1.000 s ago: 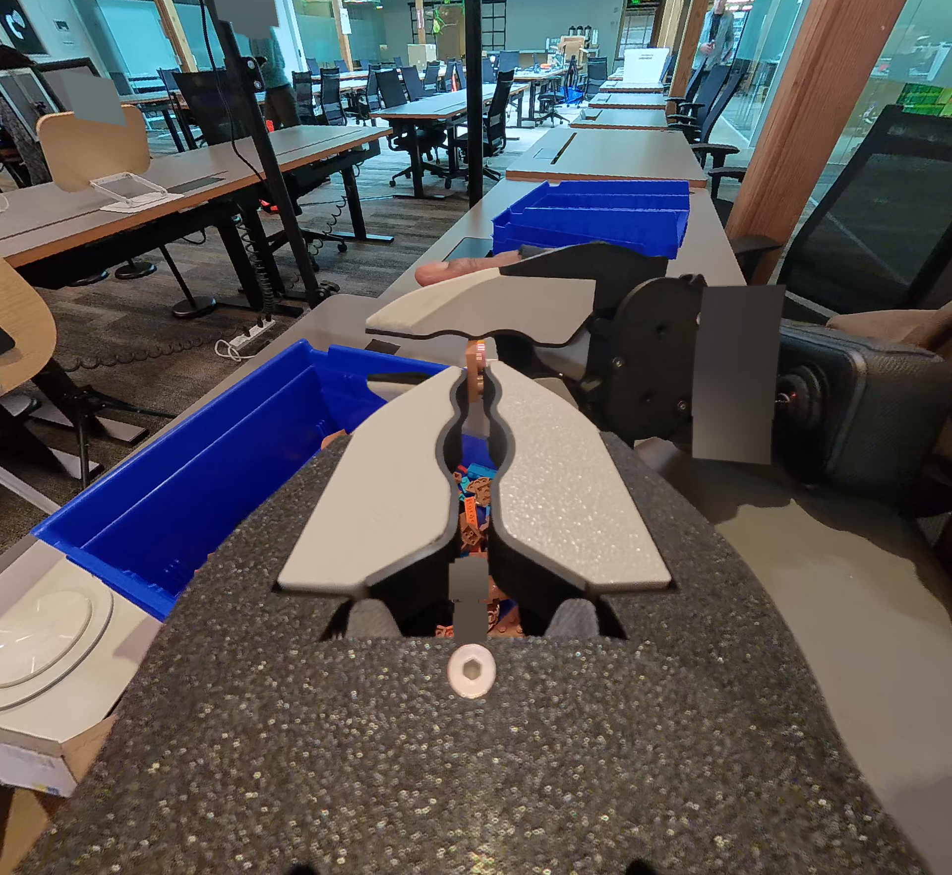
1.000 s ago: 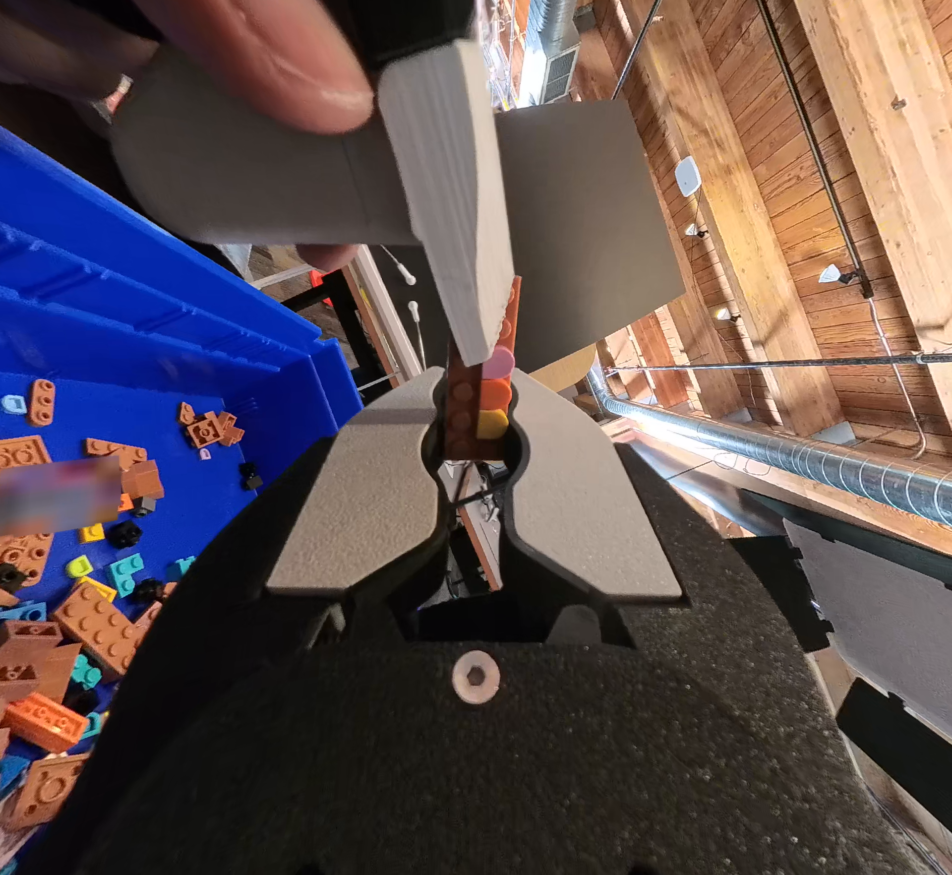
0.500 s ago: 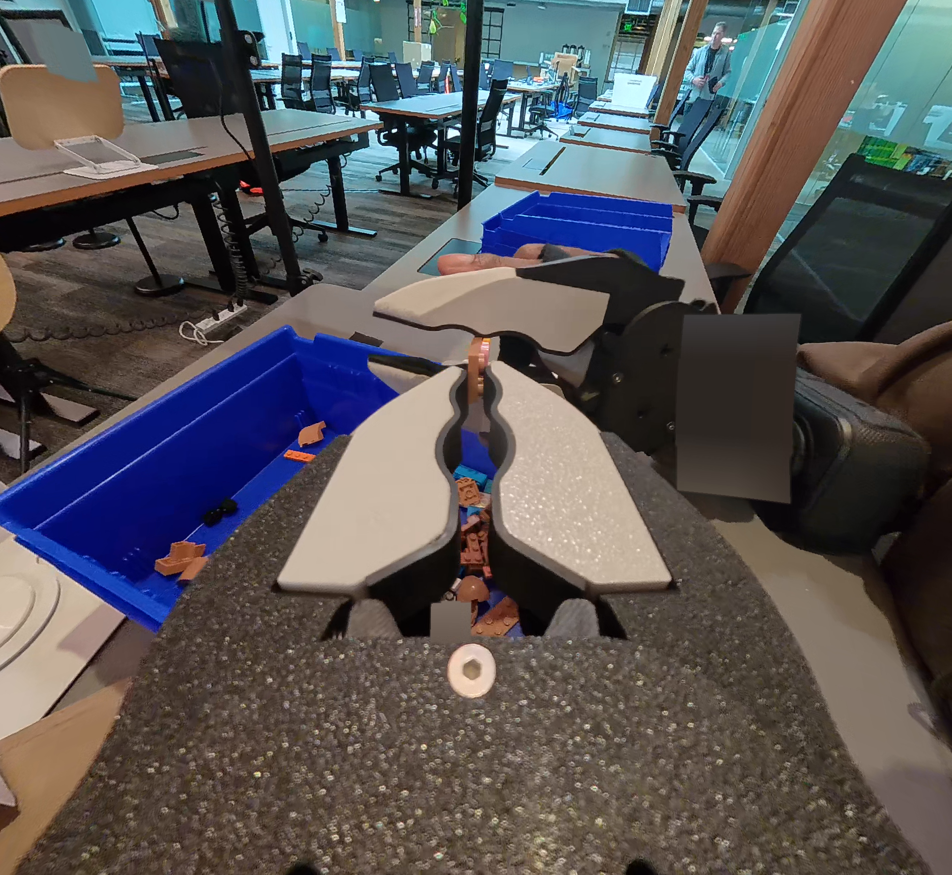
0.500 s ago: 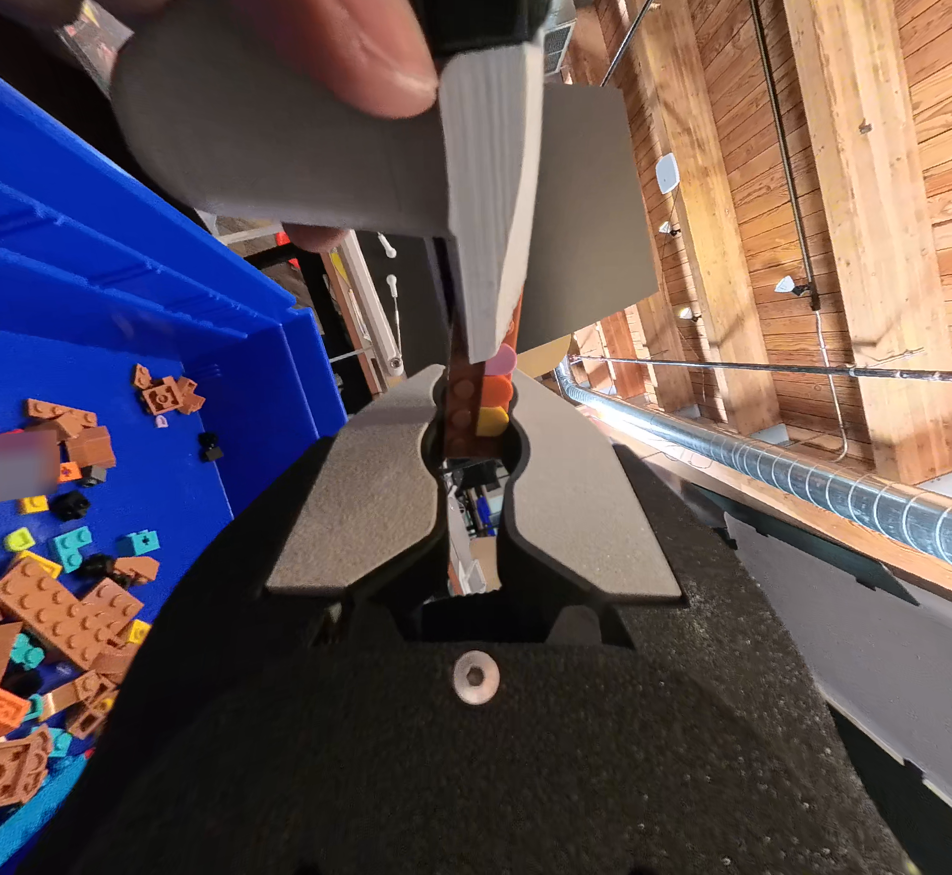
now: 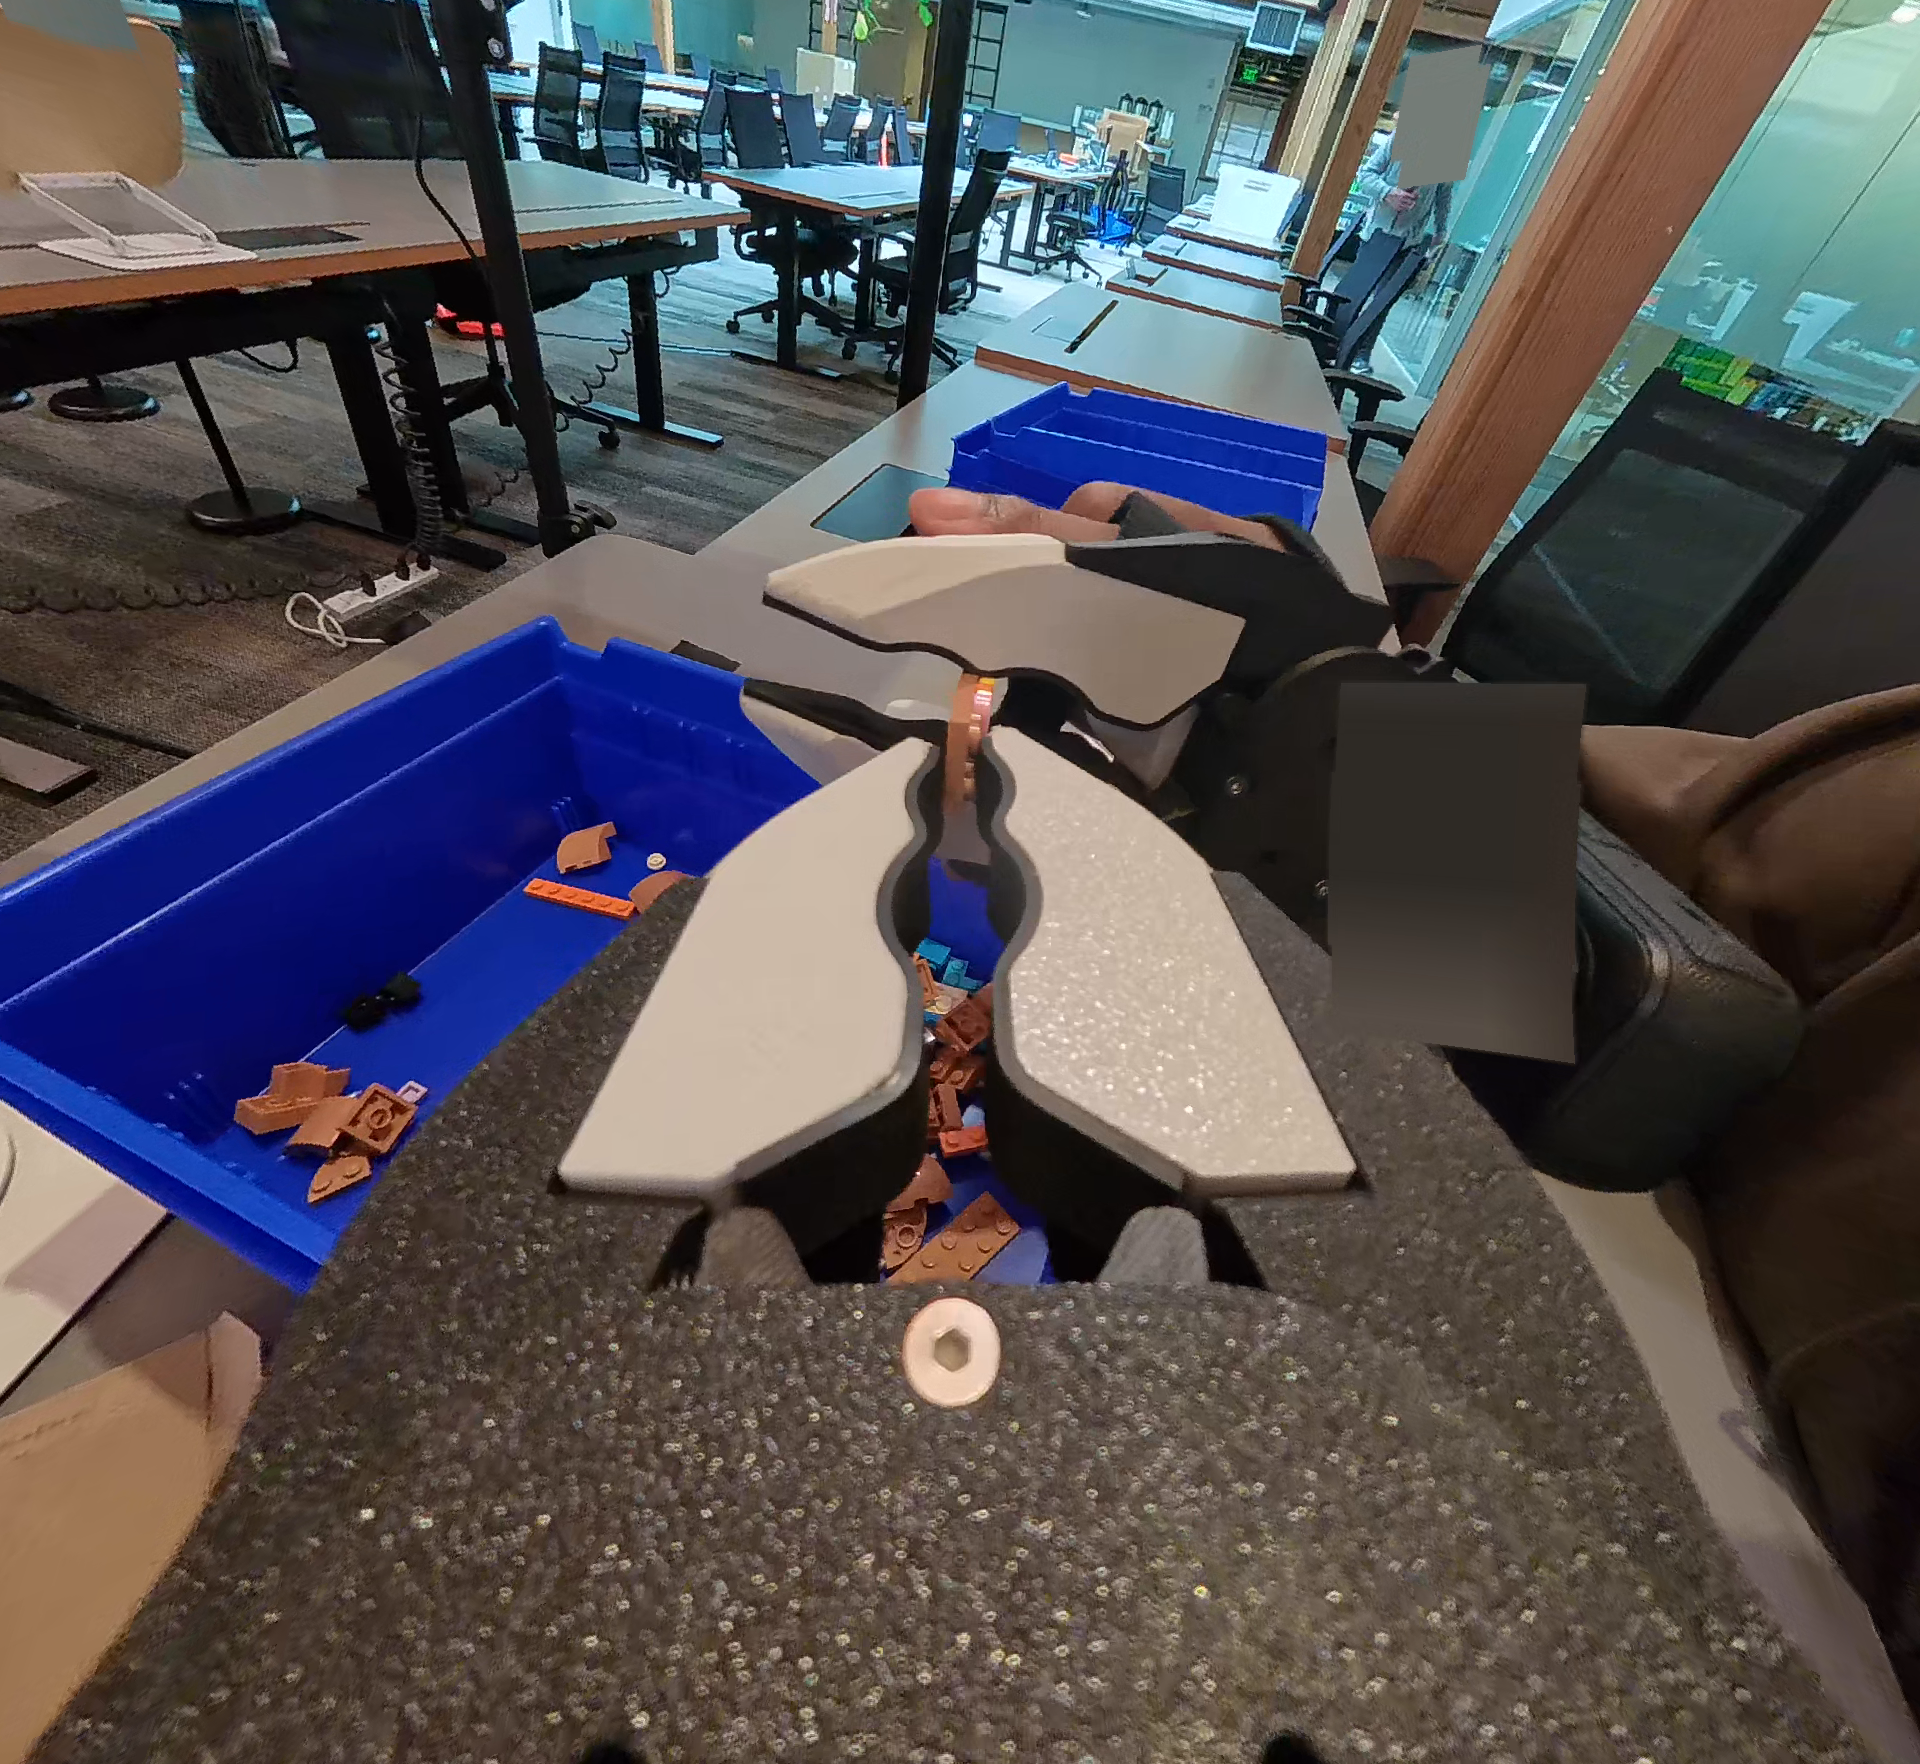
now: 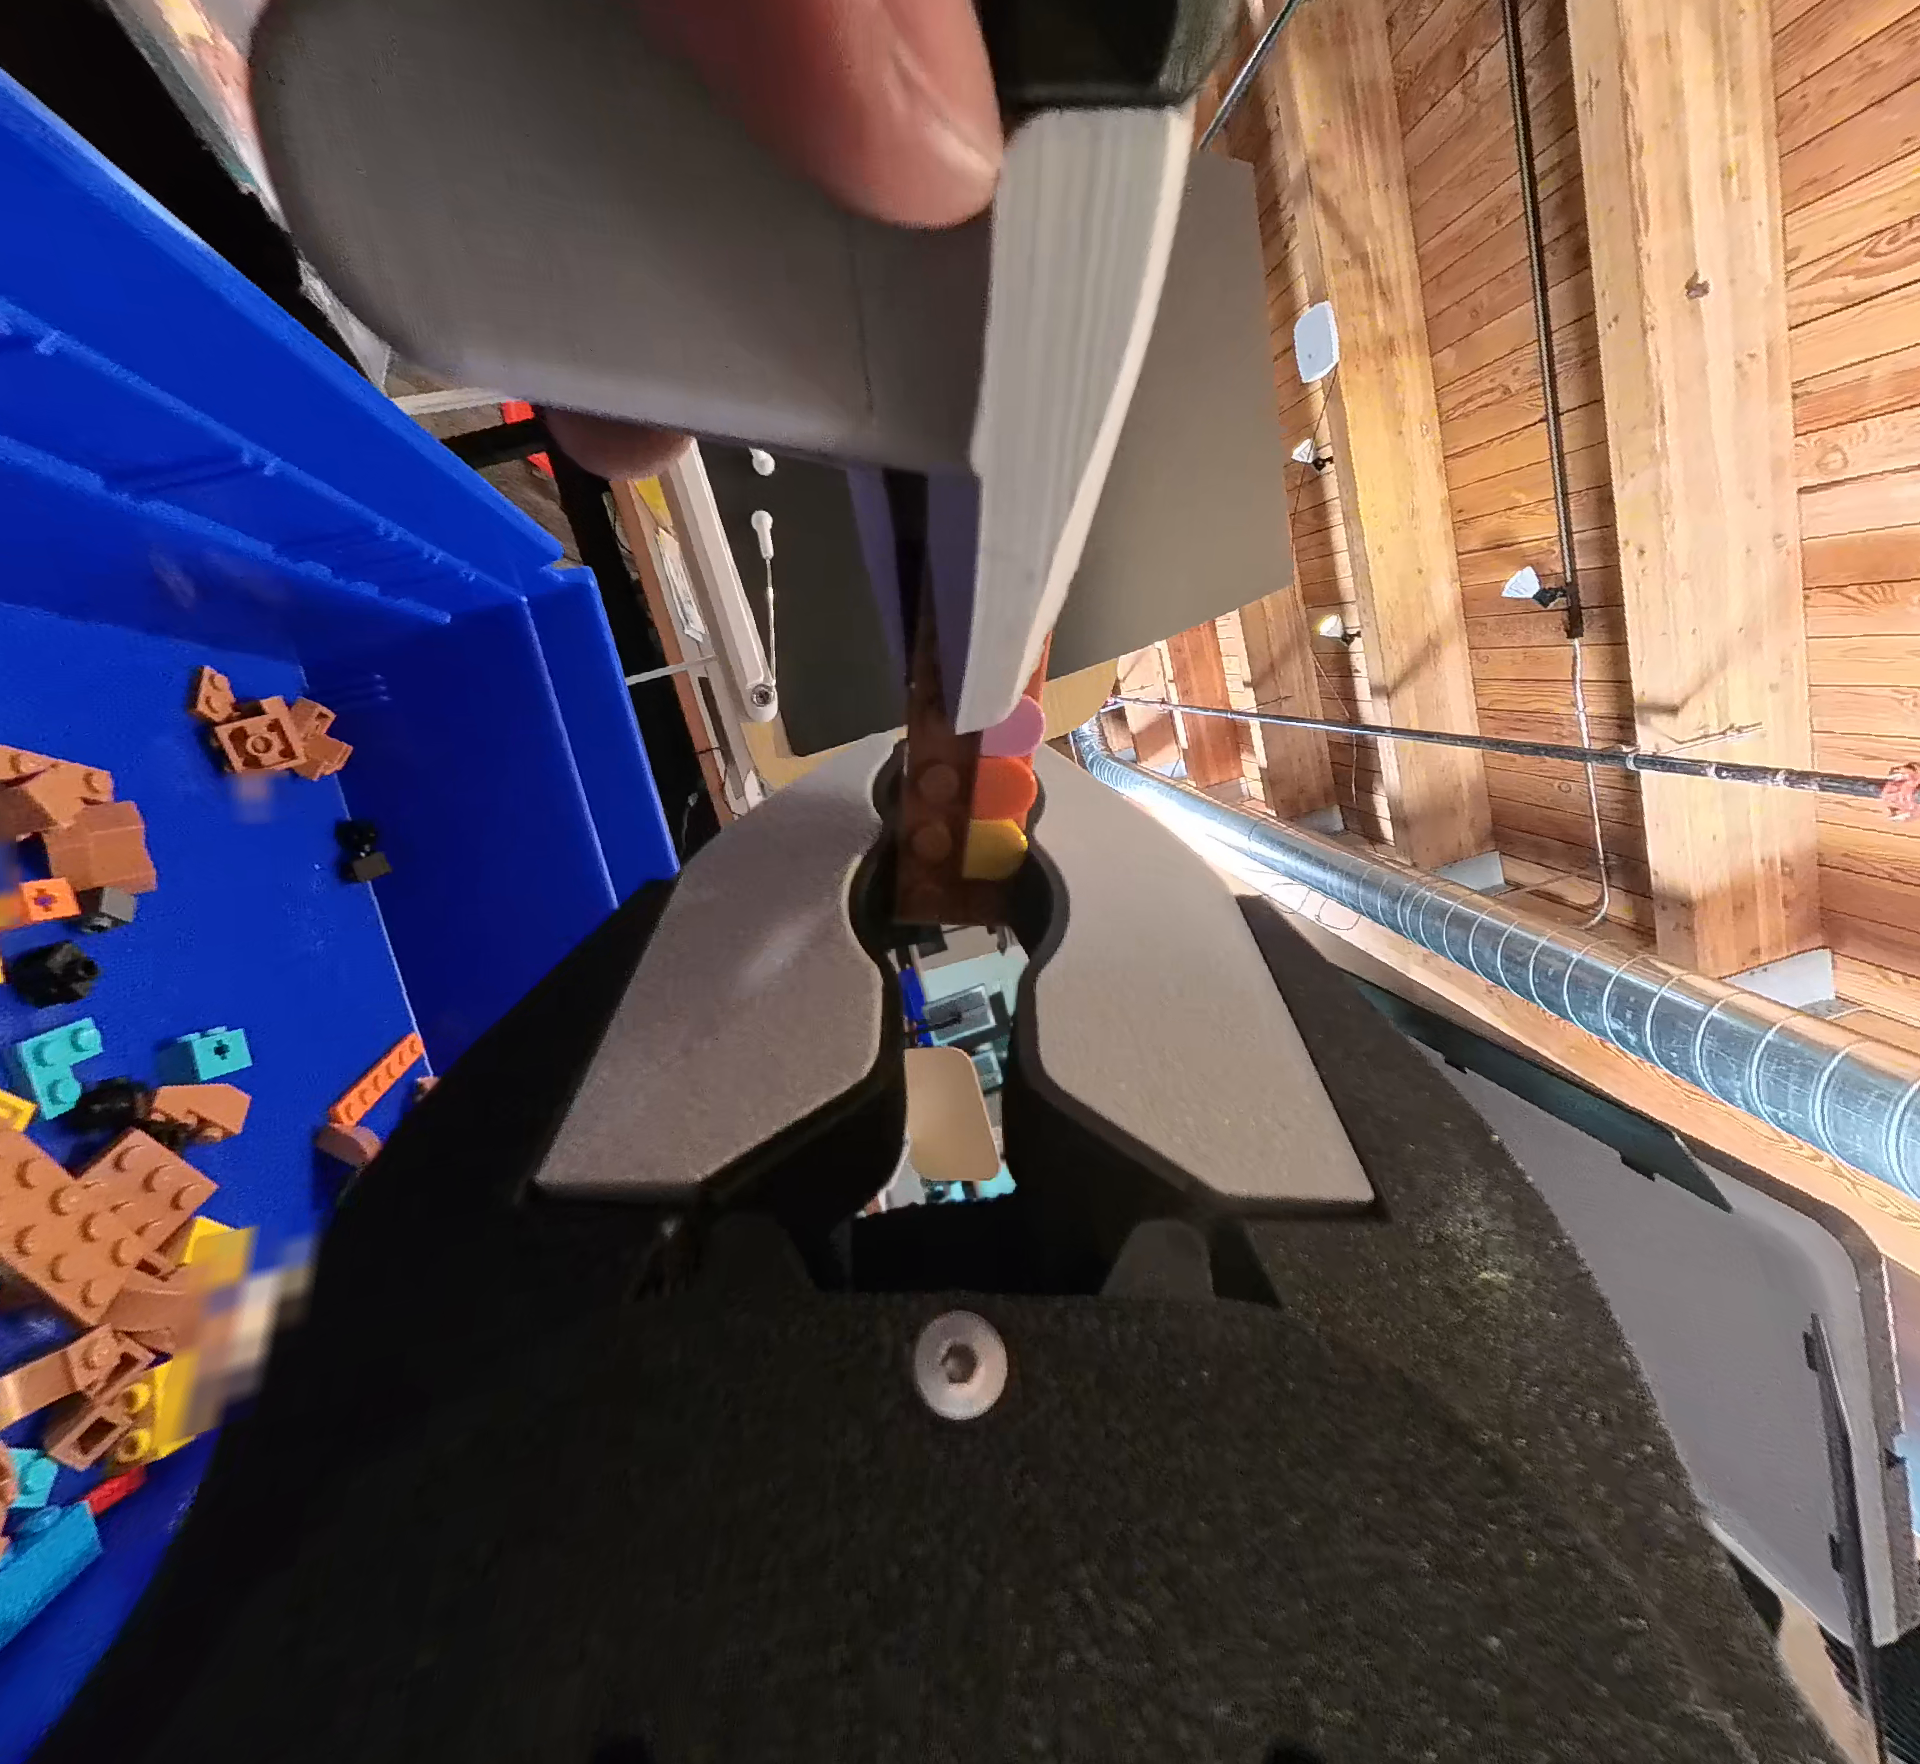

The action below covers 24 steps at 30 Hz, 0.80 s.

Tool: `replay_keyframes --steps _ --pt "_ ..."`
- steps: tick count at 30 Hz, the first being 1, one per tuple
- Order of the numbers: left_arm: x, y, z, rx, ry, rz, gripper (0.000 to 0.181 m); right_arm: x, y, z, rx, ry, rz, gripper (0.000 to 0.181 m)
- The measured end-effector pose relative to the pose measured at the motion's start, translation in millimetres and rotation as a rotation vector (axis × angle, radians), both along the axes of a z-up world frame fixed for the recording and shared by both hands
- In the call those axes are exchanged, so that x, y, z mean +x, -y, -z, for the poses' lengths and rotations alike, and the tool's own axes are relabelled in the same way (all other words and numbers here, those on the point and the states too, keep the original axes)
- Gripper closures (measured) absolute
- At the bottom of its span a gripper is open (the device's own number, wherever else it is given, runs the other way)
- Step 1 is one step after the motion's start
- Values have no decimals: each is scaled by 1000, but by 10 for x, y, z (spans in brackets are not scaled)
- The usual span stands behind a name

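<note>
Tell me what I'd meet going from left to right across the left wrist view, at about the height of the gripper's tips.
Blue bin with loose bricks → left gripper, shut on a thin brown brick strip → the other gripper's black body → brown sleeve at the right edge.

Brown studded strip (image 6: 940, 841) – pink, orange, yellow rounds attached – upright, clamped.
</note>
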State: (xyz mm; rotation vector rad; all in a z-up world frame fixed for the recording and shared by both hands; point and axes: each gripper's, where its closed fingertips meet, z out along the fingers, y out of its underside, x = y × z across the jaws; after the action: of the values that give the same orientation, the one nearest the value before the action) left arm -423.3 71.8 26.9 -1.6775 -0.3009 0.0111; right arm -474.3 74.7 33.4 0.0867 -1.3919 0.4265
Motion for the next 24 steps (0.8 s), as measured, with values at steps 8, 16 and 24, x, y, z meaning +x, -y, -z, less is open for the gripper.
replay_keyframes --steps 8,16,24 --pt "0 3 4 12 40 12 176 -2 -1 -9 14 -16 10 165" --pt "11 11 -4 41 109 48 175 20 9 -36 32 -47 3 164" --pt "17 23 -18 74 177 79 174 39 21 -78 68 -99 4 164"
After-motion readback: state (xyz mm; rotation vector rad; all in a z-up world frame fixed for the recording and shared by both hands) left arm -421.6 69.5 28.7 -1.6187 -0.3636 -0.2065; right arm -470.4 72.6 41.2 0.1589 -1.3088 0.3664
